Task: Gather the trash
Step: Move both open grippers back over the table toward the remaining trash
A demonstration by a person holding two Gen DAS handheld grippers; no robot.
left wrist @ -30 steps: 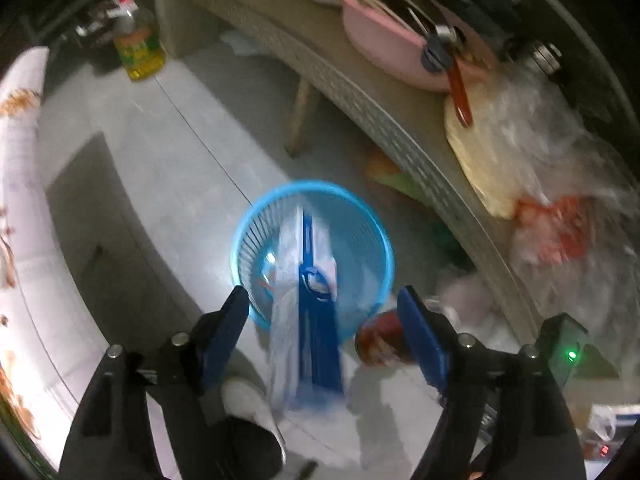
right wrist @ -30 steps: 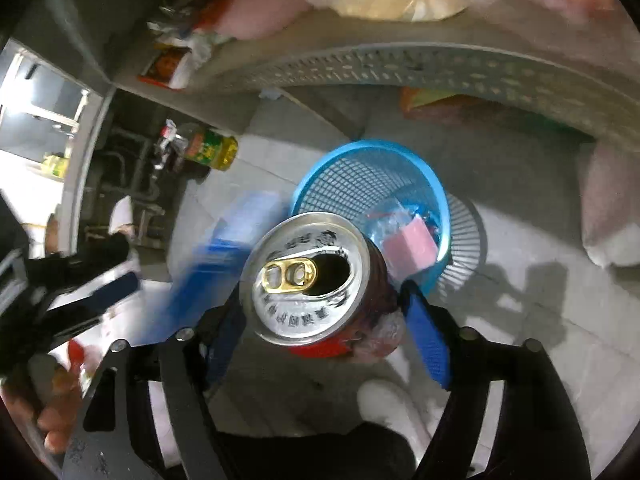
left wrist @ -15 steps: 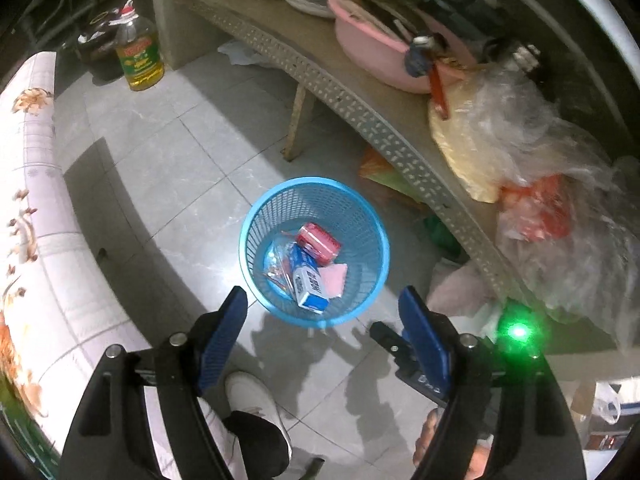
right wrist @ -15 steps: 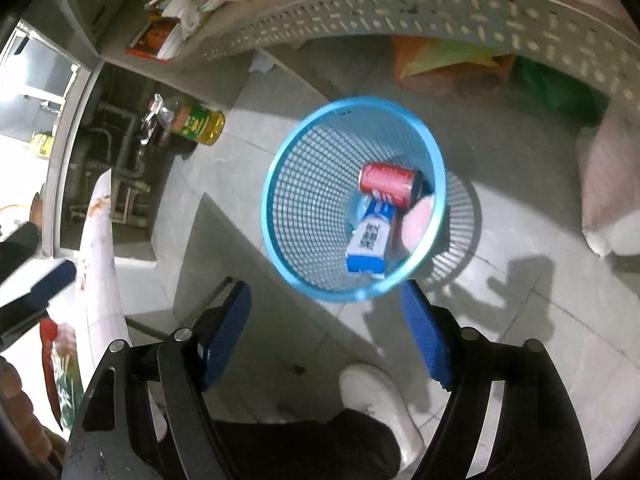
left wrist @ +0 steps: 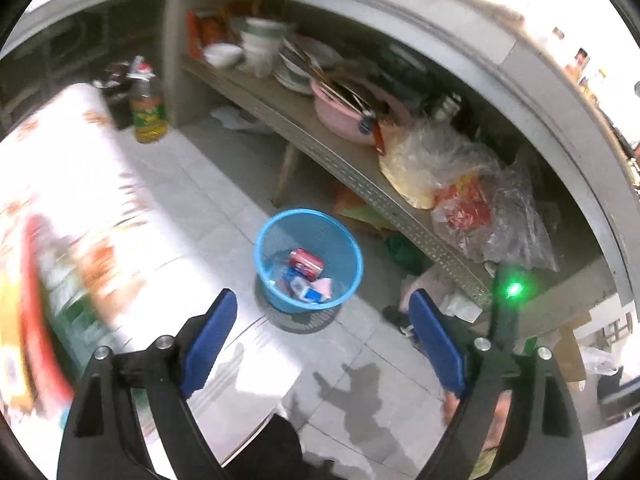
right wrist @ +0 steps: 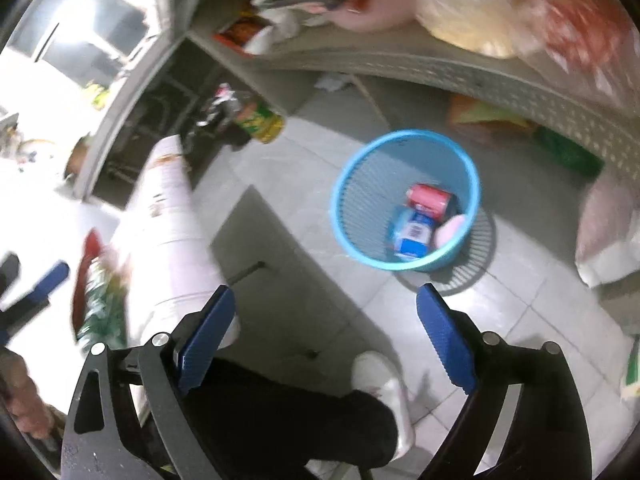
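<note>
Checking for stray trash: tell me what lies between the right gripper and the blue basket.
Only bare grey floor tiles and the basket's shadow lie between the open right gripper and the blue basket, as the right wrist view shows.

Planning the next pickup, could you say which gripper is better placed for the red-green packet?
Probably left: both jaws have just been opening, empty, but the left gripper sits beside the packet; the right gripper is farther.
</note>
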